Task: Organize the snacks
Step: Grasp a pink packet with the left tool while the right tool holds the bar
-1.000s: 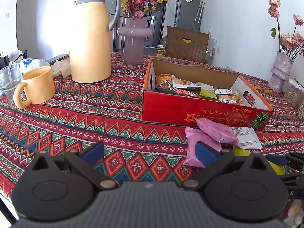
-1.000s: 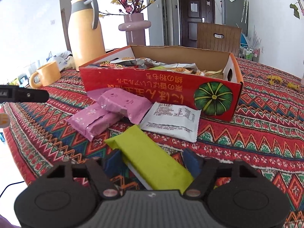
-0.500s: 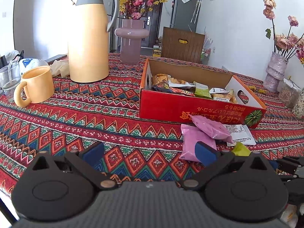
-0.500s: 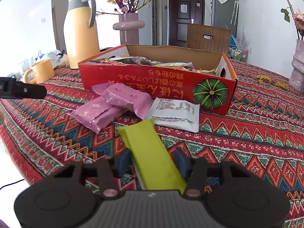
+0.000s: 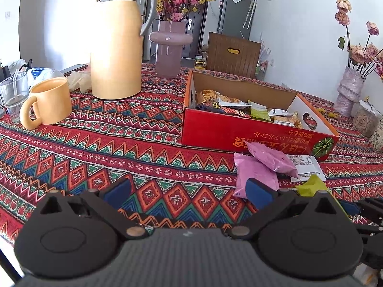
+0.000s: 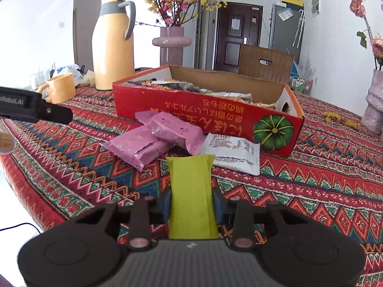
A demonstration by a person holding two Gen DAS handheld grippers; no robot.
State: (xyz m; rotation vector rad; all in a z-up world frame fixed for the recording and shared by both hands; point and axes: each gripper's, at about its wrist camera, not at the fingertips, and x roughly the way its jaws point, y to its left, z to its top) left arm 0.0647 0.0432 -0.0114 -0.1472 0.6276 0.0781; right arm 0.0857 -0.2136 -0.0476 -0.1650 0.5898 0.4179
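Green packet (image 6: 191, 198) between right fingers (image 6: 165, 205)

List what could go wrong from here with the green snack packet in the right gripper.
1. The right gripper, whose jaws have just been closing, pinches only the near end of the green packet; its limp far end may sag or slip.
2. Carried low, it may catch the red box's front wall.
3. It may drag the pink packets or white sachet.

White walls (image 6: 332, 35), bright daylight from left. Dark brown door (image 6: 235, 38) at far end, grey fridge (image 6: 286, 27) beside it. Wooden chair back (image 5: 233, 55) behind table. Table under red patterned zigzag cloth (image 5: 107, 148).
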